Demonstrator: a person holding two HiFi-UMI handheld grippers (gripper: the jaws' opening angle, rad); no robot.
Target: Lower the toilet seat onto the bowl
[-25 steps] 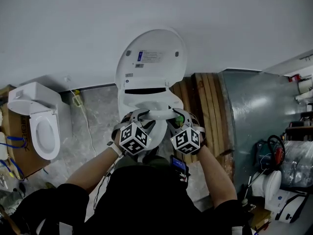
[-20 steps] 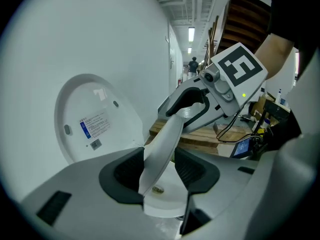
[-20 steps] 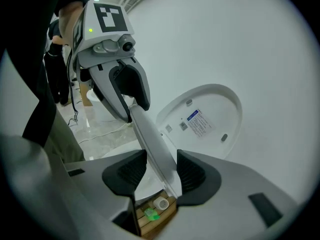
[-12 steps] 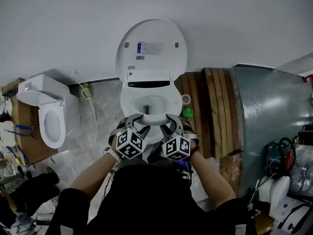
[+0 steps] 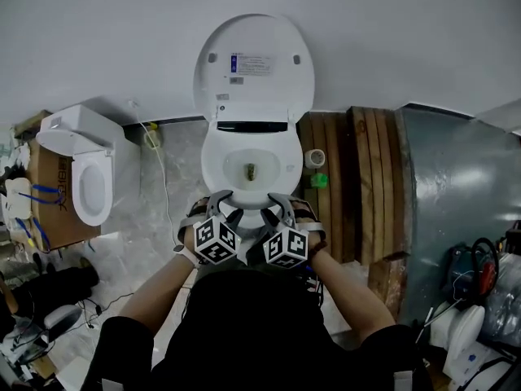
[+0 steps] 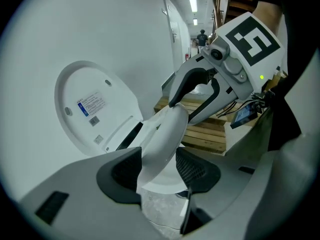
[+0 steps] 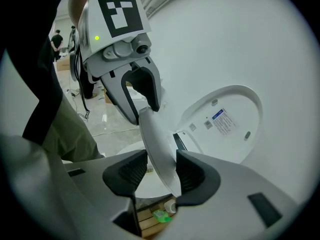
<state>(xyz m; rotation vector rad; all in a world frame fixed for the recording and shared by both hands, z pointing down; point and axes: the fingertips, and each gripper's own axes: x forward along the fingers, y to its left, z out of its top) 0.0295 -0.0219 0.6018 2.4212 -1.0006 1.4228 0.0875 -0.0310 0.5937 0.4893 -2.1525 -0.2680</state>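
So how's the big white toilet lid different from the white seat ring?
The oval white lid stands upright against the wall; the white seat ring is tipped forward, partway down. The lid is a solid panel with printed labels; the seat is an open ring. Both are glossy white.

White toilet seat [image 6: 162,141], white lid [image 5: 252,63], black-and-white square markers on left hand-held gripper [image 5: 222,206] and right hand-held gripper [image 5: 277,204] — brown planks [image 5: 358,177] beside the lid

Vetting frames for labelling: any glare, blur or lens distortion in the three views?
Head view: evenly lit, sharp, no glare on the white oval toilet lid, mild wide-angle bend. Left gripper view: strong fisheye, black corners, corridor ceiling lights blown out. Right gripper view: same fisheye and dark corners; white plastic toilet seat crisp, no motion blur.
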